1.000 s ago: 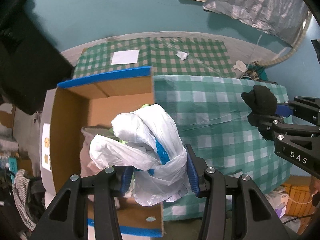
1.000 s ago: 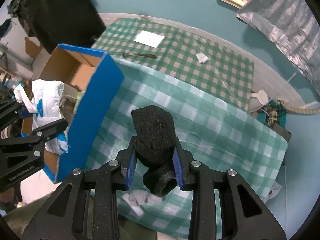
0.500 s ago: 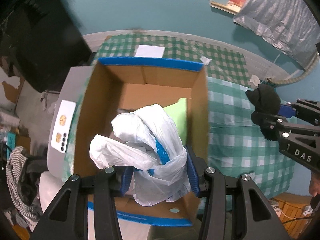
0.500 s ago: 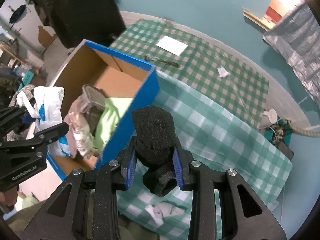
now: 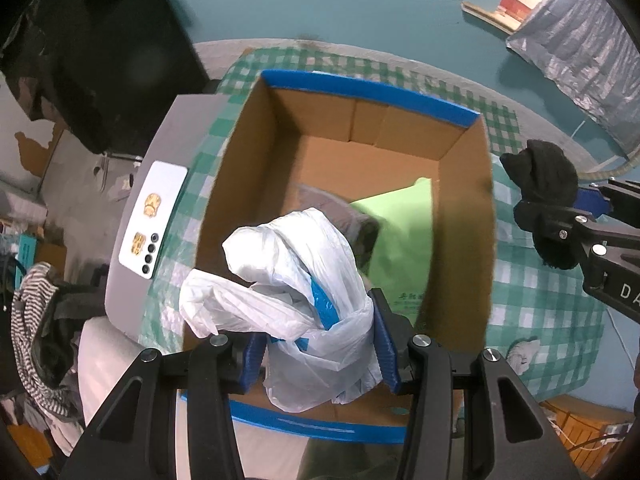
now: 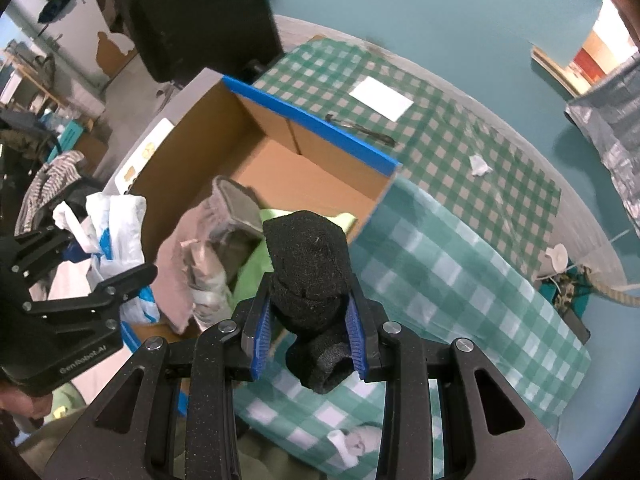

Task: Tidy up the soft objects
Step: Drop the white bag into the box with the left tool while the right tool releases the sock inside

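My left gripper (image 5: 320, 344) is shut on a crumpled white plastic bag (image 5: 288, 300) with blue print and holds it above the open cardboard box (image 5: 464, 264) with blue rims. The box holds a light green bag (image 5: 404, 232) and a grey-pink cloth (image 6: 188, 264). My right gripper (image 6: 308, 332) is shut on a rolled black sock (image 6: 308, 264) and holds it above the box's right wall. The sock also shows in the left wrist view (image 5: 544, 196), right of the box. The white bag shows in the right wrist view (image 6: 112, 236).
The box sits on a table with a green checked cloth (image 6: 460, 276). A white paper (image 6: 382, 98), a dark tool (image 6: 360, 130) and a paper scrap (image 6: 479, 165) lie beyond it. A grey appliance (image 5: 160, 208) stands left of the box. Clothes (image 5: 32, 320) pile at left.
Both grippers have moved left with their loads. The box now lies under the white bag, and the black sock has come closer to the box's right wall.
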